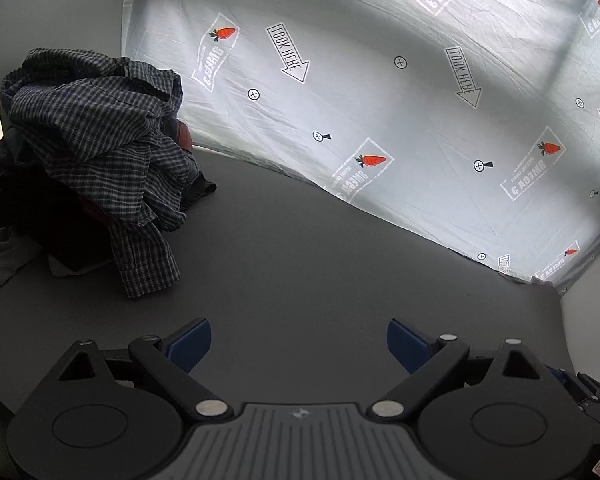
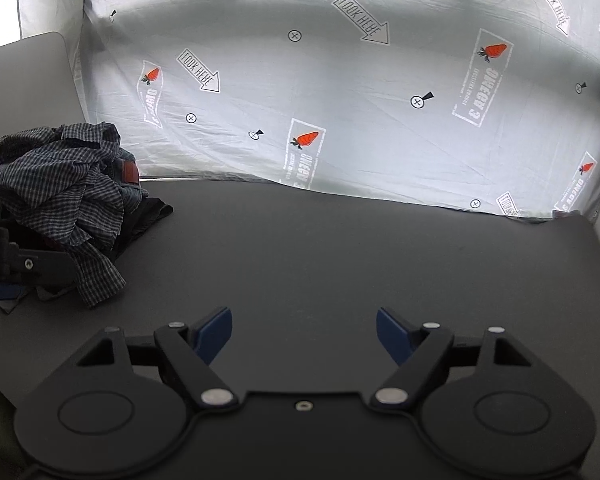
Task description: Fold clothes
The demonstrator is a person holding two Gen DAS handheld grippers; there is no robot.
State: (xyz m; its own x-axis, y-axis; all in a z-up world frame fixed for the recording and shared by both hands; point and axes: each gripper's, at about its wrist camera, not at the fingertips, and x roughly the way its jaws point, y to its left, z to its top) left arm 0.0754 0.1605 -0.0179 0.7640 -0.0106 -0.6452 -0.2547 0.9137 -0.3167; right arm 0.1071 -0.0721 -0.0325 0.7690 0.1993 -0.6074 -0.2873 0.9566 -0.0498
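Blue-padded jaws are standing wide apart on both tools, gripping nothing.

Black left gripper and black right gripper are hovering over bare dark grey tabletop, while a crumpled heap of clothes is lying ahead and to their left, by the white printed backdrop sheet. Topmost is a dark checked woven shirt, rumpled, one cuff trailing forward; darker garments are showing beneath. Any pick would, I judge, go best by pinching a single layer at that loose edge.
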